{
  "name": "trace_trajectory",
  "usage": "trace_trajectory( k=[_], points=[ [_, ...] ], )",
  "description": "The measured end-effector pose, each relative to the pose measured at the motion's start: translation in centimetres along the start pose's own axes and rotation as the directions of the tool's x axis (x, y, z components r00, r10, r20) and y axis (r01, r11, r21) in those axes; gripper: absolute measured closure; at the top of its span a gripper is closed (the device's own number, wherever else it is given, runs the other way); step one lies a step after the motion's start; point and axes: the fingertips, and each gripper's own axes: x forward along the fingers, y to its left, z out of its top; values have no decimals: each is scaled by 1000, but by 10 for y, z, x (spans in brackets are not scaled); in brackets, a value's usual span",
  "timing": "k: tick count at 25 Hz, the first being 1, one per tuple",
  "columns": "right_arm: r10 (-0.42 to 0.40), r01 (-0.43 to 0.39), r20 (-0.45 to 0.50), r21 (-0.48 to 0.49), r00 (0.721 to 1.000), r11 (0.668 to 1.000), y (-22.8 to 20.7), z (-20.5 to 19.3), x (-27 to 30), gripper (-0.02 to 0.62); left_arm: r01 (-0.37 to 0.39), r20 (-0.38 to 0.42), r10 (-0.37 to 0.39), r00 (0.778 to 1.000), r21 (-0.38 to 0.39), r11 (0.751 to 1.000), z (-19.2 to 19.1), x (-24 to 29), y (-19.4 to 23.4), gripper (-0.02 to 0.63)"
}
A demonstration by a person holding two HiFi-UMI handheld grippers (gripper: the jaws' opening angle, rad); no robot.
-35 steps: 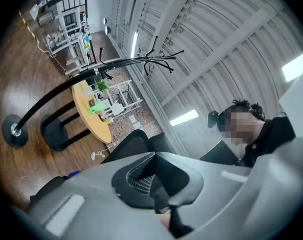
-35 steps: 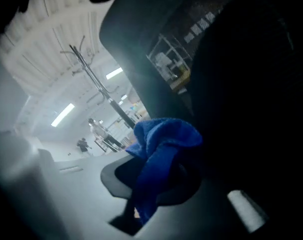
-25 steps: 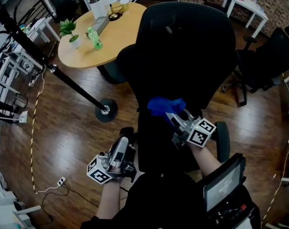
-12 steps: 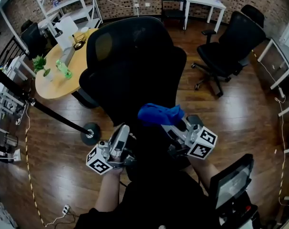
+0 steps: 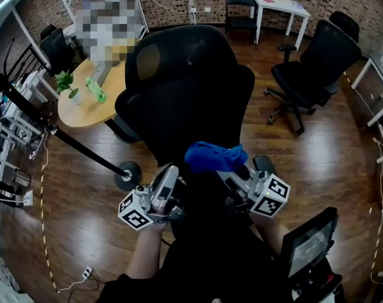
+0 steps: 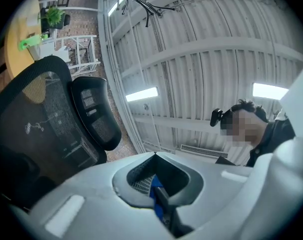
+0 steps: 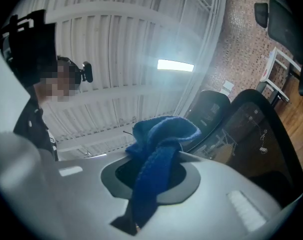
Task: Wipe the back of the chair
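Holding a blue cloth (image 5: 215, 156), the right gripper (image 5: 232, 169) has its jaws pinched on the cloth's lower strip. The rest of the cloth bunches up above the jaws. The left gripper (image 5: 168, 177) has its jaws pressed together, nothing held. Both grippers sit low in the head view, side by side, marker cubes toward the person, tips angled up toward the black mesh chair (image 5: 185, 87).

The chair's back faces the person, headrest on top. The cloth is in front of the lower back of the chair; can't tell if it touches. In the right gripper view the cloth stands clear against the ceiling, with the chair off to the right. In the left gripper view the chair is off to the left.

Versus 0.5 s ago: almost the same. Cloth and both grippers sit a touch lower and further right in the picture, grip unchanged. Versus 1.0 s ago: the chair filled the top centre then; now it sits lower and smaller, with more room showing. The left gripper has come up and in, level with the right one.

Round table (image 5: 84, 103) with a plant (image 5: 65, 81) sits upper left, a second chair (image 5: 311, 62) upper right.
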Motion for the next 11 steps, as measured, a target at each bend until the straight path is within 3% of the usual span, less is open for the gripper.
trace_trajectory(
  k=[11],
  points=[
    [34,-34,-6,23,999,999,11,-8,9,535,-4,13,4,1000,11,1000,5,-11,-8,614]
  ],
)
